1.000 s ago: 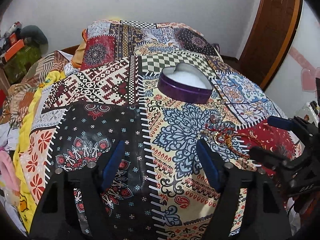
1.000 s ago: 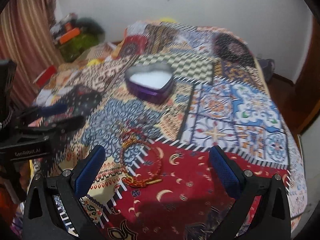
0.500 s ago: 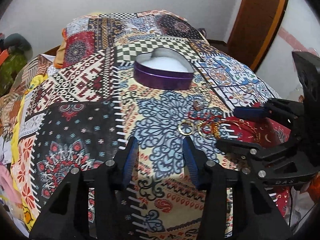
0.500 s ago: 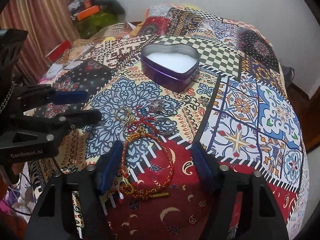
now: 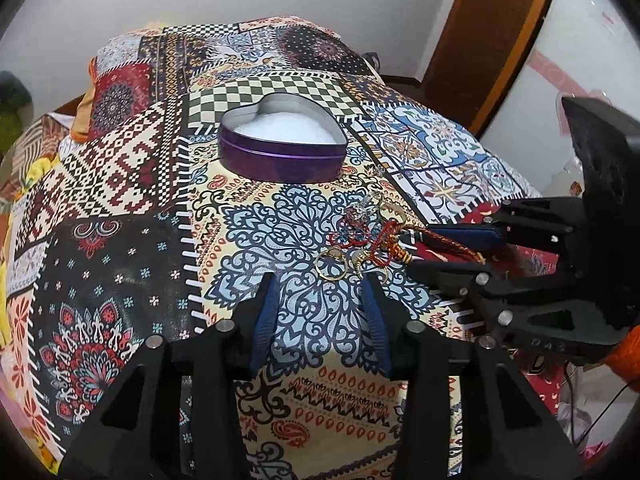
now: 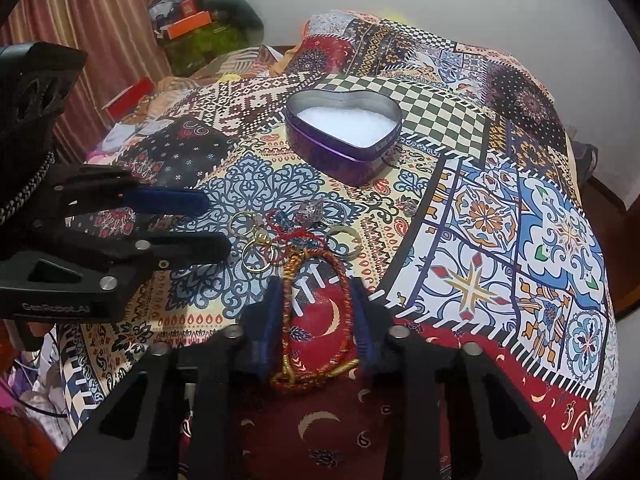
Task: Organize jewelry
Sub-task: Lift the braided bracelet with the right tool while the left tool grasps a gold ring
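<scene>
A patchwork bedspread [image 5: 132,184] of checks, paisleys and medallions fills both views. A brown wooden door [image 5: 492,36] stands upper right in the left view. In the right view, striped curtains [image 6: 92,28] and a cluttered heap [image 6: 200,28] occupy the upper left.

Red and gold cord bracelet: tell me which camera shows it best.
The right wrist view. The red and gold cord bracelet lies as a full loop between the right tool fingers. The left wrist view shows only its far end, partly hidden behind the right tool's fingers.
</scene>
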